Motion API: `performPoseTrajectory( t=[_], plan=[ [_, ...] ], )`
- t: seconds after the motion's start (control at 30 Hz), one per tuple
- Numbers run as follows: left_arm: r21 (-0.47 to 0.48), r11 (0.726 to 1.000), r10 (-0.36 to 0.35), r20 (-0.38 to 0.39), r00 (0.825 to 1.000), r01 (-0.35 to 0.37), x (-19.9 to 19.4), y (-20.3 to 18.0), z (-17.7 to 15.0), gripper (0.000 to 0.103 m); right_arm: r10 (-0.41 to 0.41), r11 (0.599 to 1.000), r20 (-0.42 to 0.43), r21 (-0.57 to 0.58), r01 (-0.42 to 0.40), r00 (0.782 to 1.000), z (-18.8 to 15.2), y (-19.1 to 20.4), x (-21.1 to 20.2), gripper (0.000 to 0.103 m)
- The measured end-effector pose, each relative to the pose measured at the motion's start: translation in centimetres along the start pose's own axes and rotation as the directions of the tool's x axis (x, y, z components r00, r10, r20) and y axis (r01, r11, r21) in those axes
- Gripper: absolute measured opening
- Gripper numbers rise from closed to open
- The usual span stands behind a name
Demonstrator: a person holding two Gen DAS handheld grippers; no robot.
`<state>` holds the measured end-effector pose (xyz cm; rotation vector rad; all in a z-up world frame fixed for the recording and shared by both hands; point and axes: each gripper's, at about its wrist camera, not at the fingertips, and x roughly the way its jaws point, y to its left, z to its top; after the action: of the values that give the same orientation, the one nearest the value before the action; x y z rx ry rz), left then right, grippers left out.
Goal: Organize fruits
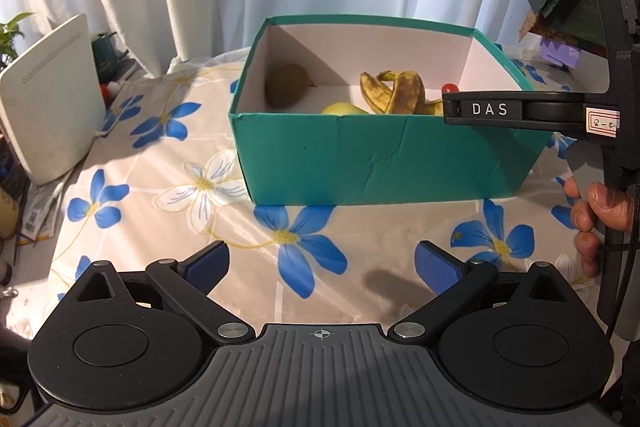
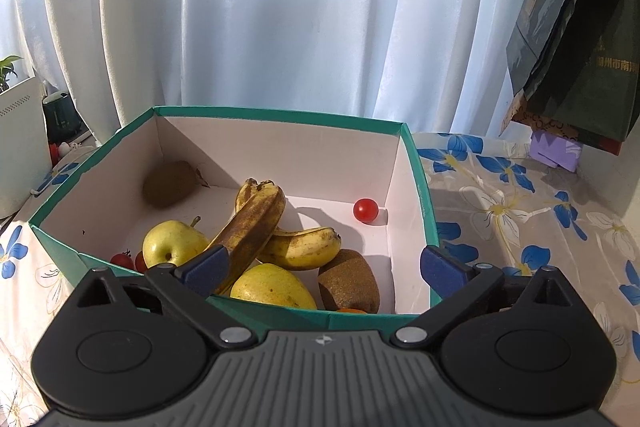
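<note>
A teal cardboard box [image 2: 420,187] stands on the flowered tablecloth [image 1: 168,195]. Inside lie two spotted bananas [image 2: 256,223], a green apple [image 2: 172,241], a yellow pear [image 2: 272,287], a kiwi [image 2: 350,281] near the front, another kiwi [image 2: 170,183] at the back left, and a cherry tomato [image 2: 365,209] by the right wall. More cherry tomatoes [image 2: 122,259] sit in the front left corner. My right gripper [image 2: 324,263] hangs open over the box's near wall, holding nothing. My left gripper [image 1: 322,267] stands open above the cloth in front of the box [image 1: 360,163], empty.
A white upright device [image 1: 48,99] leans at the left by a plant. White curtains [image 2: 280,7] close off the back. Dark bags [image 2: 580,47] and a purple box [image 2: 556,151] sit at the right. A person's hand [image 1: 592,215] grips the right tool's handle.
</note>
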<state>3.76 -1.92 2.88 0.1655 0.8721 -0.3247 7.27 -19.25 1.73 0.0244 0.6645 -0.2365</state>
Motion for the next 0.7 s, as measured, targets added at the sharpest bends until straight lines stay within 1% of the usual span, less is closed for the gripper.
performPoseTrajectory(
  t=[0.23, 0.37, 0.5, 0.6, 0.7],
  plan=[
    [0.023, 1.0, -0.007, -0.015, 1.0, 0.008, 0.3, 0.0, 0.4, 0.102, -0.003, 1.0, -0.006, 0.011, 0.003, 1.0, 0.0, 0.1, -0.6, 0.103],
    [0.038, 0.999, 0.002, -0.032, 0.999, -0.001, 0.7, 0.0, 0.7, 0.102, -0.001, 1.0, -0.001, 0.03, 0.001, 1.0, 0.0, 0.0, -1.1, 0.103],
    [0.039, 0.999, 0.01, -0.034, 0.999, -0.009, 0.8, 0.3, 1.0, 0.102, -0.05, 0.998, 0.015, 0.03, 0.049, 0.999, 0.1, 0.0, -1.5, 0.103],
    [0.039, 0.999, 0.015, -0.032, 0.999, -0.013, 1.0, 0.4, 1.2, 0.102, -0.043, 0.998, 0.022, 0.053, 0.042, 0.999, 0.1, -0.4, -2.0, 0.103],
    [0.046, 0.999, 0.025, -0.04, 0.999, -0.023, 1.2, 0.4, 1.2, 0.102, -0.053, 0.996, 0.016, 0.067, 0.052, 0.998, 0.2, -0.5, -2.4, 0.103]
  ],
)
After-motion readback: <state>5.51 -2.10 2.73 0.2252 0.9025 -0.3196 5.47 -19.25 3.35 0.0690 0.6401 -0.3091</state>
